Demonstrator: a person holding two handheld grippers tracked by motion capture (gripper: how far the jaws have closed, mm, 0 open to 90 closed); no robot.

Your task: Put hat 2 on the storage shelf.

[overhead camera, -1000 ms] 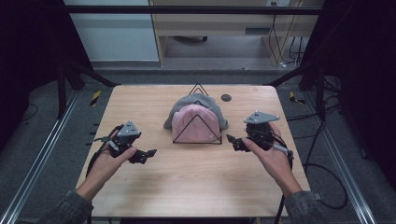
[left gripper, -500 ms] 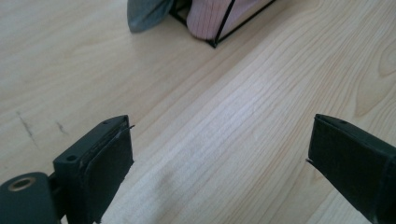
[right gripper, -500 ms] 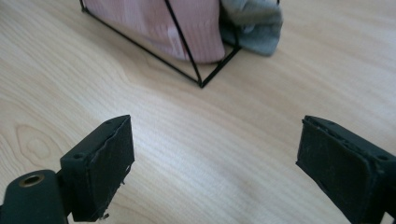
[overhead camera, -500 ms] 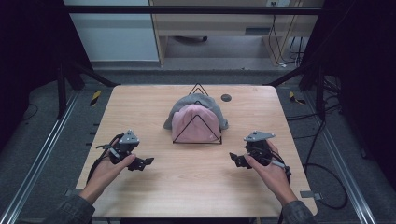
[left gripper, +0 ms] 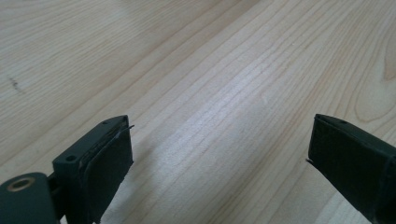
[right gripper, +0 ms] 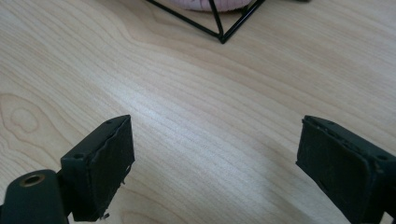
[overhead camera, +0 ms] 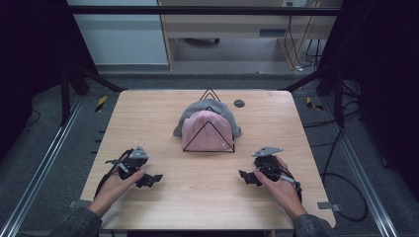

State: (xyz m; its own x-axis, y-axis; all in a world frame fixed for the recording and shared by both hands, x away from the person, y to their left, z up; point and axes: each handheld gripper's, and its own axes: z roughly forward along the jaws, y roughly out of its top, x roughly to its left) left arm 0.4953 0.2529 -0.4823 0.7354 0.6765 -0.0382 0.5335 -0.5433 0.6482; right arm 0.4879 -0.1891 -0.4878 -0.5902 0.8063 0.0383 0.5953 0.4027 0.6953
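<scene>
Pale wood table [overhead camera: 197,207] is seen below a dark floor. At its middle a pink hat [overhead camera: 206,132] is draped on a black wire stand [overhead camera: 209,144], over a grey hat [overhead camera: 191,112], its long axis running front to back. Left gripper [overhead camera: 154,178] and right gripper [overhead camera: 243,176] are held near the front edge, jaws spread wide, nothing between. Only the stand's corner is caught in the right gripper view.

High view: overhead, facing forward-down, whole worktop [overhead camera: 197,197]. Gripper views: low, close to the wood. Right one shares wire stand [right gripper: 219,28] [overhead camera: 210,136].

Cap [overhead camera: 206,129] on wire stand [overhead camera: 209,143], table [overhead camera: 148,118] centre; disc [overhead camera: 239,103] behind-right.
</scene>
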